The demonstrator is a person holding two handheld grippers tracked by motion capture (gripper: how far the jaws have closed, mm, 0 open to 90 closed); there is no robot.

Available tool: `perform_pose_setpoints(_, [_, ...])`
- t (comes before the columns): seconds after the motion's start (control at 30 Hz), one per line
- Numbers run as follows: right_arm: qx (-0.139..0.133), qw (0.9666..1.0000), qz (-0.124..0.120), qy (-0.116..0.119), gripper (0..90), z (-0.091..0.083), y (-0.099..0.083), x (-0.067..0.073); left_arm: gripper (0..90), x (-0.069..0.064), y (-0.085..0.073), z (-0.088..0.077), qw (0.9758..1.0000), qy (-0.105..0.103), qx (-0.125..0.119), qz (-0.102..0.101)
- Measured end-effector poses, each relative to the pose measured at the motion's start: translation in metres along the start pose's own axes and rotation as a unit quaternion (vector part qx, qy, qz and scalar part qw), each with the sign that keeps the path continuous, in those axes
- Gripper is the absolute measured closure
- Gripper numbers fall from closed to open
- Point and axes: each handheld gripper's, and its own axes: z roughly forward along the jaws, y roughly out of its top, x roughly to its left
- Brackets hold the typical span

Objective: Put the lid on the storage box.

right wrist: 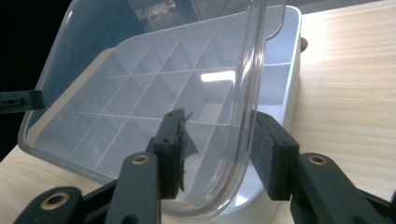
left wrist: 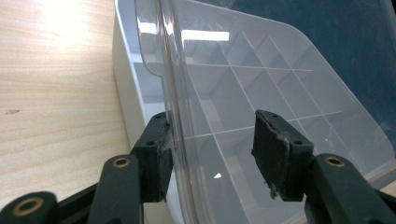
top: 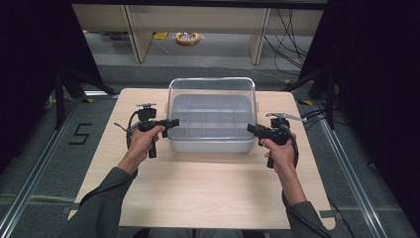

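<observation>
A white plastic compartment box (top: 208, 145) sits at the table's far middle, its clear lid (top: 213, 85) raised and tilted over it. My left gripper (top: 173, 122) is at the box's left side and my right gripper (top: 250, 129) at its right side. In the left gripper view the jaws (left wrist: 212, 154) stand open astride the lid's curved edge (left wrist: 170, 93), the outer pad close against it, beside the box wall (left wrist: 128, 93). In the right gripper view the open jaws (right wrist: 219, 149) straddle the lid's rim (right wrist: 250, 93) the same way. The compartments look empty.
The wooden table (top: 198, 188) has bare room in front of the box and on both sides. Beyond it are shelf legs, cables and a yellow ring (top: 187, 38) on the floor. The left gripper's tip (right wrist: 18, 100) shows at the far side in the right gripper view.
</observation>
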Motion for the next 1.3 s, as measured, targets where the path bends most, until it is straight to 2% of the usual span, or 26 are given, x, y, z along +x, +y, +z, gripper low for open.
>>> perform_pose_setpoints(0.07, [0.002,1.0000,0.007,-0.004,58.7,0.001,0.000,0.000,48.1,0.001,0.000,0.002,1.0000,0.000,0.002,-0.002])
perform_pose_setpoints(0.13, [-0.002,0.9998,-0.017,-0.005,58.7,0.004,0.000,-0.004,48.1,0.002,-0.001,0.003,1.0000,0.001,0.003,-0.002])
perform_pose_setpoints(0.23, [0.002,1.0000,0.008,-0.006,58.6,0.005,0.000,-0.002,48.0,0.003,0.000,0.006,1.0000,0.002,0.005,-0.002])
perform_pose_setpoints(0.3, [0.005,1.0000,0.000,-0.008,58.5,0.006,0.000,-0.004,48.0,0.003,0.000,0.007,1.0000,0.005,0.008,-0.002])
perform_pose_setpoints(0.33, [0.003,0.9999,0.010,-0.008,58.4,0.007,0.000,-0.003,48.0,0.003,0.000,0.008,0.9999,0.005,0.008,-0.002])
perform_pose_setpoints(0.37, [0.000,0.9998,-0.016,-0.010,58.3,0.008,0.001,-0.007,47.9,0.004,0.000,0.008,0.9999,0.006,0.009,-0.002])
perform_pose_setpoints(0.4, [0.002,0.9998,-0.017,-0.010,58.2,0.009,0.000,-0.008,47.9,0.005,0.000,0.008,0.9999,0.005,0.015,0.003])
perform_pose_setpoints(0.43, [0.002,0.9999,-0.010,-0.010,58.1,0.009,0.000,-0.007,47.9,0.004,0.000,0.009,0.9999,0.005,0.012,-0.001])
perform_pose_setpoints(0.47, [0.002,0.9998,-0.017,-0.010,57.7,0.010,0.000,-0.009,47.8,0.004,0.000,0.010,0.9999,0.005,0.011,-0.004])
perform_pose_setpoints(0.6, [0.003,0.9998,-0.018,-0.012,56.8,0.013,-0.001,-0.010,47.7,0.005,-0.001,0.012,0.9999,0.006,0.011,-0.007])
perform_pose_setpoints(0.67, [0.007,0.9998,-0.012,-0.014,56.5,0.014,-0.001,-0.010,47.7,0.005,-0.001,0.011,0.9999,0.007,0.013,-0.006])
perform_pose_setpoints(0.73, [0.005,0.9998,-0.015,-0.011,56.2,0.014,-0.002,-0.011,47.6,0.004,-0.001,0.011,0.9999,0.008,0.014,-0.003])
perform_pose_setpoints(0.8, [0.011,0.9999,0.001,-0.011,55.6,0.015,-0.003,-0.009,47.7,0.005,-0.001,0.010,0.9999,0.006,0.014,-0.004])
perform_pose_setpoints(0.83, [0.011,0.9999,0.001,-0.011,55.6,0.015,-0.003,-0.009,47.7,0.005,-0.001,0.010,0.9999,0.005,0.014,-0.004])
perform_pose_setpoints(0.87, [0.007,0.9997,-0.016,-0.017,54.8,0.017,-0.004,-0.012,47.6,0.006,-0.001,0.011,0.9999,0.005,0.012,-0.002])
perform_pose_setpoints(0.9, [0.013,0.9997,0.016,-0.014,54.6,0.016,-0.004,-0.006,47.5,0.006,-0.001,0.011,0.9999,0.006,0.010,-0.001])
perform_pose_setpoints(0.93, [0.013,0.9998,0.005,-0.016,54.6,0.018,-0.005,-0.008,47.4,0.006,-0.001,0.011,0.9999,0.008,0.007,0.001])
perform_pose_setpoints(1.07, [0.013,0.9997,0.010,-0.015,54.5,0.019,-0.007,-0.008,46.9,0.006,-0.002,0.011,0.9999,0.013,0.004,0.007])
perform_pose_setpoints(1.17, [0.012,0.9998,0.008,-0.010,54.6,0.020,-0.008,-0.009,45.9,0.005,-0.005,0.011,0.9995,0.023,-0.006,0.020])
perform_pose_setpoints(1.27, [0.008,0.9998,0.016,-0.006,54.5,0.022,-0.009,-0.008,45.0,0.005,-0.006,0.012,0.9992,0.029,-0.008,0.027])
perform_pose_setpoints(1.3, [0.008,0.9998,0.019,-0.004,54.4,0.021,-0.009,-0.008,44.3,0.006,-0.007,0.013,0.9990,0.032,-0.002,0.031])
